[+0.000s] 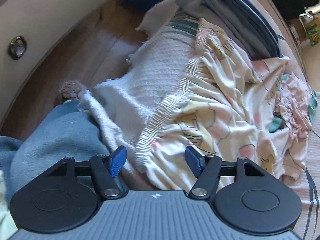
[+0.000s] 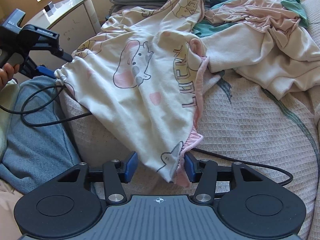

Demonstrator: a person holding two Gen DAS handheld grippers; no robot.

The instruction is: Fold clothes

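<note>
Both grippers, left (image 1: 156,161) and right (image 2: 161,167), stand half open astride the pyjama trousers' (image 2: 128,76) waistband corners, gripping nothing yet, seemingly to spread them flat.

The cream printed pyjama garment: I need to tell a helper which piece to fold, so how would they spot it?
On the waffle-weave bedspread, nearest the bed's edge, lies the cream garment. Unlike the plain cream and pink clothes behind, it has pink-spotted cartoon animals and outlined lettering.

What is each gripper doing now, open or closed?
Left gripper: open, the printed garment's elastic edge lies between its jaws, not pinched.
Right gripper: open, a corner of that garment between its jaws, not pinched.
</note>
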